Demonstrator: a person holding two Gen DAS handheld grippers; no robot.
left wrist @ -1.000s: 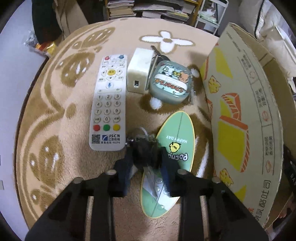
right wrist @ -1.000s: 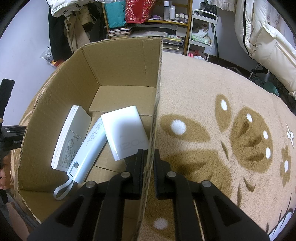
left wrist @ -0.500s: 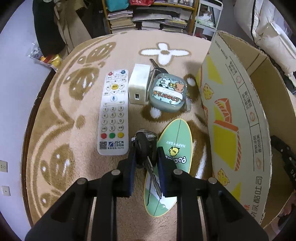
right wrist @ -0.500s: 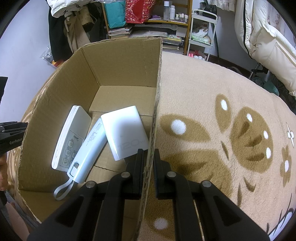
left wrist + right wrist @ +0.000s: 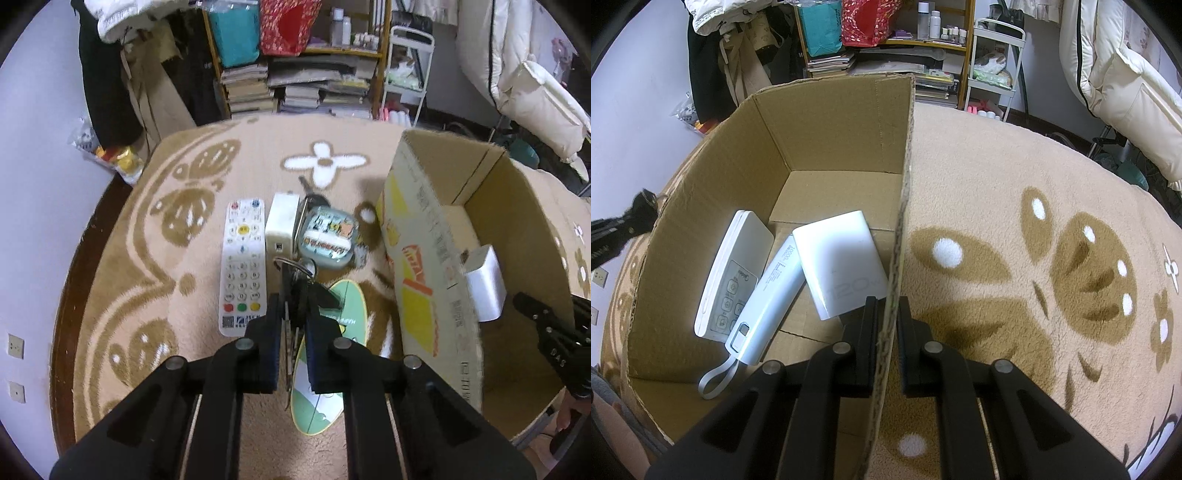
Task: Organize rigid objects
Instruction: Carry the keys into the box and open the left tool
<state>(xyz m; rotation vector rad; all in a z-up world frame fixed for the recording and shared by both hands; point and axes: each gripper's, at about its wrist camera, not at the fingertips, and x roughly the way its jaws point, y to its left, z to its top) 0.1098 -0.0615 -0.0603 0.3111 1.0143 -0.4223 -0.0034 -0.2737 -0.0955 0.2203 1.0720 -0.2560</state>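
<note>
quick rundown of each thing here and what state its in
left gripper: shut on the bunch of keys
bunch of keys: held, off the rug
right gripper: shut on the box wall
cardboard box: open, upright
power bank: in the box, tilted
remote control: flat on the rug, buttons up
green oval card: flat on the rug

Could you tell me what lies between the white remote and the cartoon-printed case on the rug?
In the left wrist view, a white charger block lies between the remote and case.
</note>
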